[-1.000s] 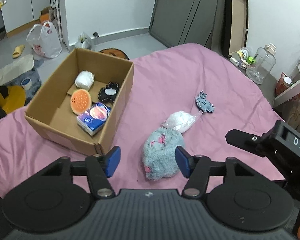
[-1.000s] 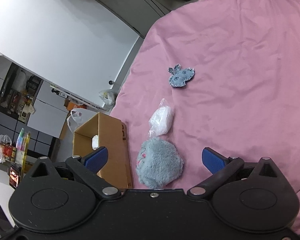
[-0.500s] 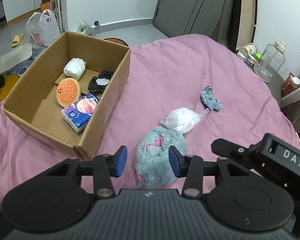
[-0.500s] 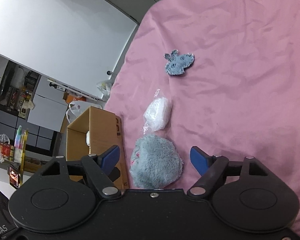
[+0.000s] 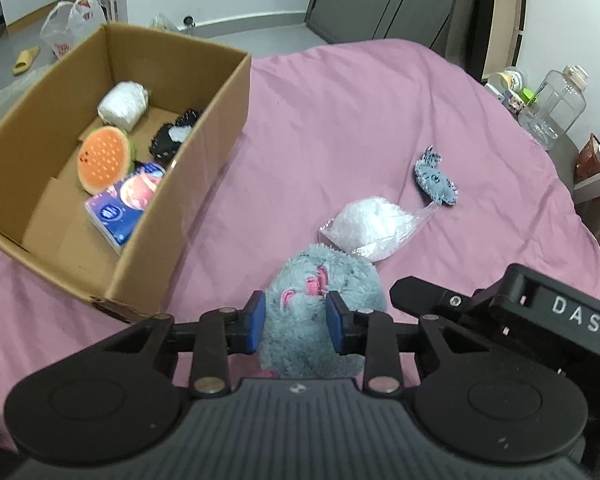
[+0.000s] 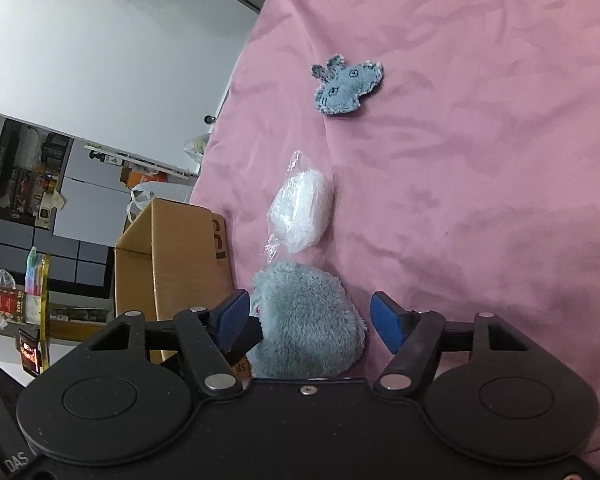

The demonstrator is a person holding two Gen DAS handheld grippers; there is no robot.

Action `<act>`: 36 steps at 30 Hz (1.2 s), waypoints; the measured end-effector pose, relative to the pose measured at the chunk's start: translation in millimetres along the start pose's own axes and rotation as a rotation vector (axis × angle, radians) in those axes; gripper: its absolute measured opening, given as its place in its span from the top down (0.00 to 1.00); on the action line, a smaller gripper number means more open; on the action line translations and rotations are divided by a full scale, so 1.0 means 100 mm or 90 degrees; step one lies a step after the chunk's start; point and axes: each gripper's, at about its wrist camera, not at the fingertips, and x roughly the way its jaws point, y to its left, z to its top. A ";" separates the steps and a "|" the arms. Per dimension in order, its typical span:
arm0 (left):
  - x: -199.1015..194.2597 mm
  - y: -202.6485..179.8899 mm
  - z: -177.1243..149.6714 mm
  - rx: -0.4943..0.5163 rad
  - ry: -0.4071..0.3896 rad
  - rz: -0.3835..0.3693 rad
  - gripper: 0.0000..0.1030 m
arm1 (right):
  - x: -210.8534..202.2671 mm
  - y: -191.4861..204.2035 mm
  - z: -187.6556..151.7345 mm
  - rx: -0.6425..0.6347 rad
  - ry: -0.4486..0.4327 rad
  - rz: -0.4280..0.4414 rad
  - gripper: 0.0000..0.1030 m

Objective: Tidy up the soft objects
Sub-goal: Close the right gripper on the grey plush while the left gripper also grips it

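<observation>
Left tool (image 5: 296, 322) now clamped on fluffy grey-blue plush (image 5: 320, 312), pink-marked; right tool (image 6: 312, 322) agape.

The plush toy (image 5: 320, 292) lies right of the box (image 5: 204, 152), the bagged wad (image 5: 370, 224) behind it.

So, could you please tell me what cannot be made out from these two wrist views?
- Underside of the fluffy grey plush toy: hidden by the left gripper, left view.
- Brown cardboard box contents: hidden by its wall, right view.
- Left gripper's hold: contact unclear, both views.
</observation>
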 end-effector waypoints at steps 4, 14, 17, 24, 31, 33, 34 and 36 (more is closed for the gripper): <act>0.09 0.00 0.01 0.006 0.006 0.004 0.69 | 0.05 0.00 0.02 0.008 0.010 0.006 0.35; 0.17 -0.05 -0.01 0.009 0.018 -0.010 0.64 | 0.12 -0.09 0.08 0.046 0.019 0.011 0.35; 0.16 -0.07 -0.05 0.018 0.022 -0.028 0.64 | 0.14 -0.10 0.08 0.058 0.028 0.019 0.35; 0.15 0.06 -0.13 -0.014 0.021 -0.058 0.70 | 0.27 -0.02 0.03 0.035 0.050 0.004 0.43; -0.03 0.21 -0.12 -0.060 0.026 -0.079 0.74 | 0.20 0.02 -0.05 0.013 0.049 -0.004 0.66; -0.13 0.25 -0.13 -0.060 0.014 -0.085 0.74 | 0.12 0.10 -0.08 -0.003 0.050 0.004 0.67; -0.18 0.26 -0.12 -0.060 0.009 -0.092 0.74 | 0.07 0.15 -0.10 -0.015 0.045 0.007 0.67; -0.28 0.30 -0.09 -0.062 0.002 -0.102 0.74 | 0.01 0.23 -0.13 -0.032 0.039 0.014 0.67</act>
